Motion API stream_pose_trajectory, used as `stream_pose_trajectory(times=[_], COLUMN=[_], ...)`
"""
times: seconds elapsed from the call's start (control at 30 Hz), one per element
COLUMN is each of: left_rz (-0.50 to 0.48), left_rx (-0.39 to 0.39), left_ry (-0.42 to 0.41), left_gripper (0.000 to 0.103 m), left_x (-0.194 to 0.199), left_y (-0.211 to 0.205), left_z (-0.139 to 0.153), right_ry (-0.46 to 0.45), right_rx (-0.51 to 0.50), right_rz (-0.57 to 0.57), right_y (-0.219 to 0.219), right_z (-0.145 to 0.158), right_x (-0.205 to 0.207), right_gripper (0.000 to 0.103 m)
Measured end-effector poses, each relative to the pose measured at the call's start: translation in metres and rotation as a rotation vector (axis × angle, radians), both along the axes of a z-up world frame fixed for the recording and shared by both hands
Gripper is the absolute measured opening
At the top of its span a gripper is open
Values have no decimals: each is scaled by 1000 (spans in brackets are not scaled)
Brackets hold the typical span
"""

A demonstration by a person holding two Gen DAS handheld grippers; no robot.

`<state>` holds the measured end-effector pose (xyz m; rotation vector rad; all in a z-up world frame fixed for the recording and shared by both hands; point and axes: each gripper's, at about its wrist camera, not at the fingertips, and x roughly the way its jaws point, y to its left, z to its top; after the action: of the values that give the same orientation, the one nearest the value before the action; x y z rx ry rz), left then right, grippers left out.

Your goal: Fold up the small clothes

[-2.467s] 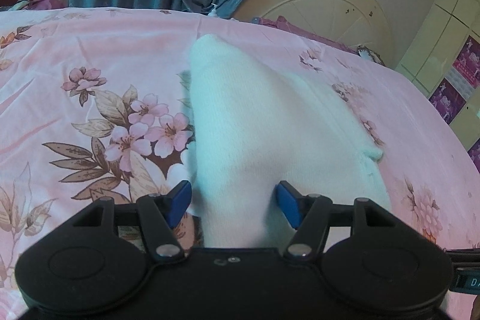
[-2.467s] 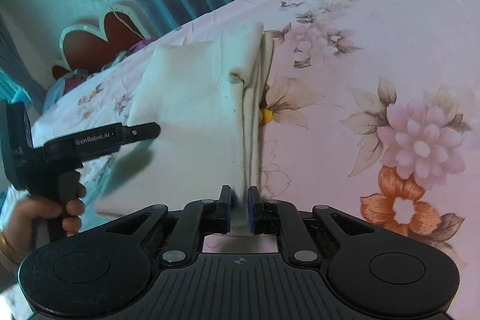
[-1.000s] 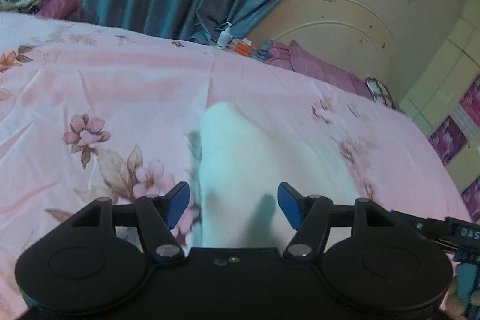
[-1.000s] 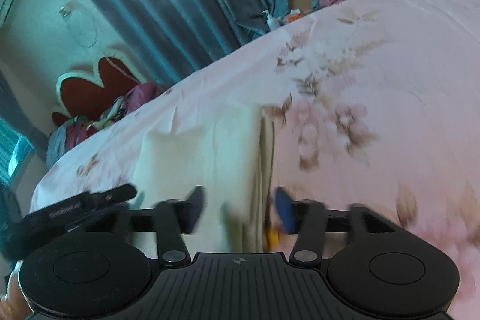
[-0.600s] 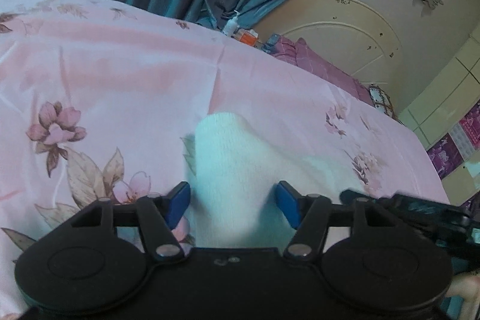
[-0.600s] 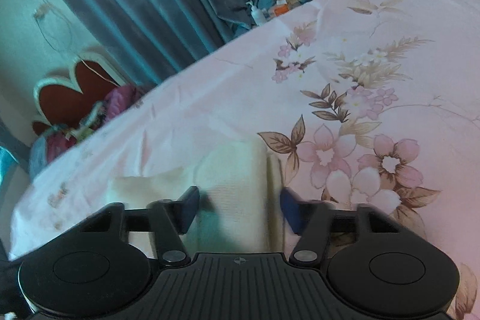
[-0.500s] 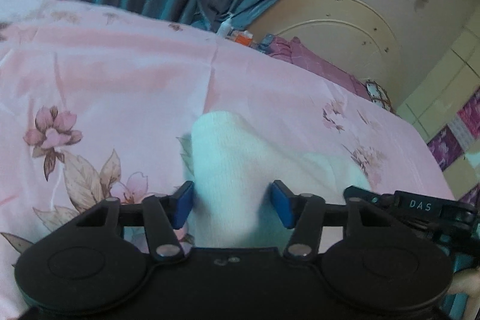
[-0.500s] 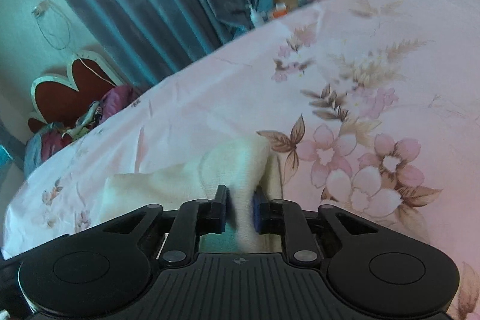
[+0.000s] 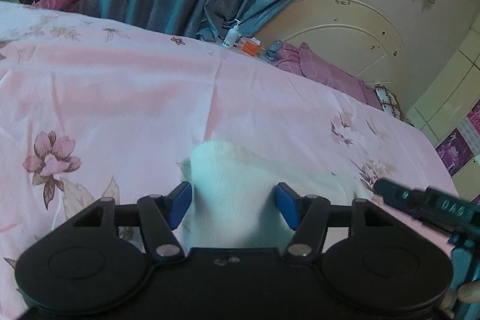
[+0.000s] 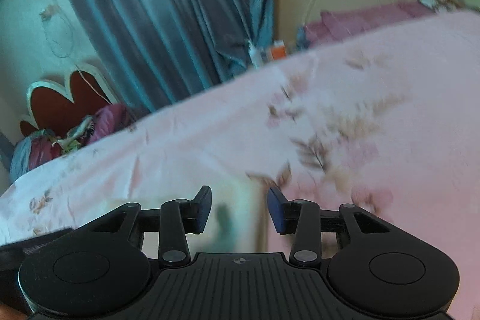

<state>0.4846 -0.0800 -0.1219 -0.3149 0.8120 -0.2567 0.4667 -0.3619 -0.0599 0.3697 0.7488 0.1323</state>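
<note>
1. The white knitted garment, folded into a soft rounded bundle point(image 9: 231, 188), is lying on the pink floral bedspread point(image 9: 120, 98), directly ahead of and beneath the left black two-finger gripper with blue pads point(image 9: 233, 204). Its rounded fold end is pointing away from the gripper; its long axis is running roughly along the gripper's pointing line, then spreading off to the right.

2. The left gripper's jaws are opening, standing moderately wide. The bundle is filling the gap between the pads; whether they are pressing on it cannot be told with certainty, though no pinching is showing.

3. The right black two-finger gripper point(image 10: 240, 210) is opening its jaws over a pale, blurred strip of the same garment point(image 10: 237, 218), which is lying just ahead between and below the fingers. The pads are standing clear of the cloth.

4. Judgement: both grippers are equally near the garment, the left over the thick fold, the right over the thin edge. Any next grasp is depending on closing across that long axis.

5. Writing: the letters "DAS" are readable on the right gripper's body as seen from the left view. Lettering at the lower left of the right view is too blurred to read.
</note>
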Motion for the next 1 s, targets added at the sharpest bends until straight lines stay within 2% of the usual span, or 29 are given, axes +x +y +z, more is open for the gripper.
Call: stream_pose_trajectory(times=[0.13,0.33,0.53,0.63,0.77,1.0], left_rz=[9,12,17,24,21,-14], left_rx=[31,61,53,41,106,100], left_ry=[4,5,7,20,-10,-40], left_gripper=[62,63,69,70,69,66], left_x=[5,5,6,6,-3,-42], left_y=[-5,-7,-3,0,-6,4], left_z=[-2,-7,-15,-16,-2,12], right_ry=[-13,41,46,53,51,7], right_rx=[-103,-195,-202,-173,-132,-98], right_rz=[78,96,87,81,86,116], right_y=[29,42,40,34,29,20], right_z=[2,-28,-44,-45,-27,5], right_x=[10,20,20,21,14,-36], right_gripper=[41,41,41,41,41,41])
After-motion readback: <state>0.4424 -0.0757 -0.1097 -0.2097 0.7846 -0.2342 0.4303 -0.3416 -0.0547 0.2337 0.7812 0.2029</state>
